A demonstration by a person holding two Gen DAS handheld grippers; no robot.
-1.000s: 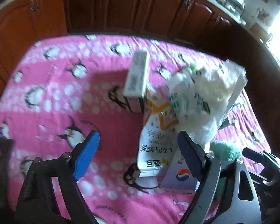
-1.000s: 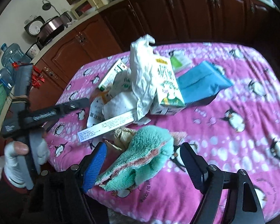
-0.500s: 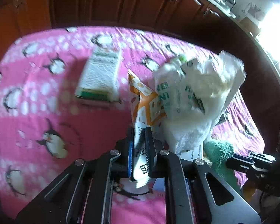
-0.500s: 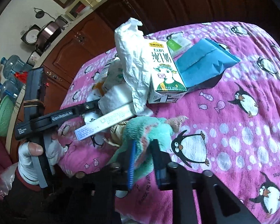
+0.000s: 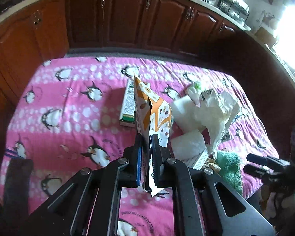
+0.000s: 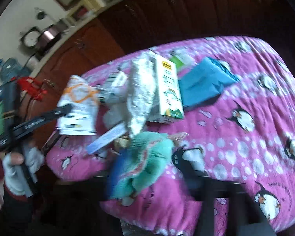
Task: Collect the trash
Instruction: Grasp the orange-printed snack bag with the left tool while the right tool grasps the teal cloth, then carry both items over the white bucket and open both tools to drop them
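Note:
My left gripper (image 5: 147, 143) is shut on an orange and white snack bag (image 5: 153, 116) and holds it lifted off the pink penguin cloth (image 5: 68, 118); the bag also shows in the right wrist view (image 6: 78, 108). My right gripper (image 6: 147, 157) is blurred, with a teal towel (image 6: 145, 161) between its fingers. A pile of trash lies on the cloth: crumpled white plastic (image 5: 212, 110), a milk carton (image 6: 168, 92), a long white box (image 6: 106, 141) and a blue pack (image 6: 202, 82).
A green and white box (image 5: 128, 104) lies flat behind the held bag. Dark wooden cabinets (image 5: 127, 19) run along the far side. The table's near edge (image 6: 127, 206) drops off by my right gripper. The gloved hand (image 6: 19, 169) holds the left gripper's handle.
My left gripper has lifted the snack bag higher off the cloth. My right gripper stays closed on the teal towel and is moving, so its view is blurred.

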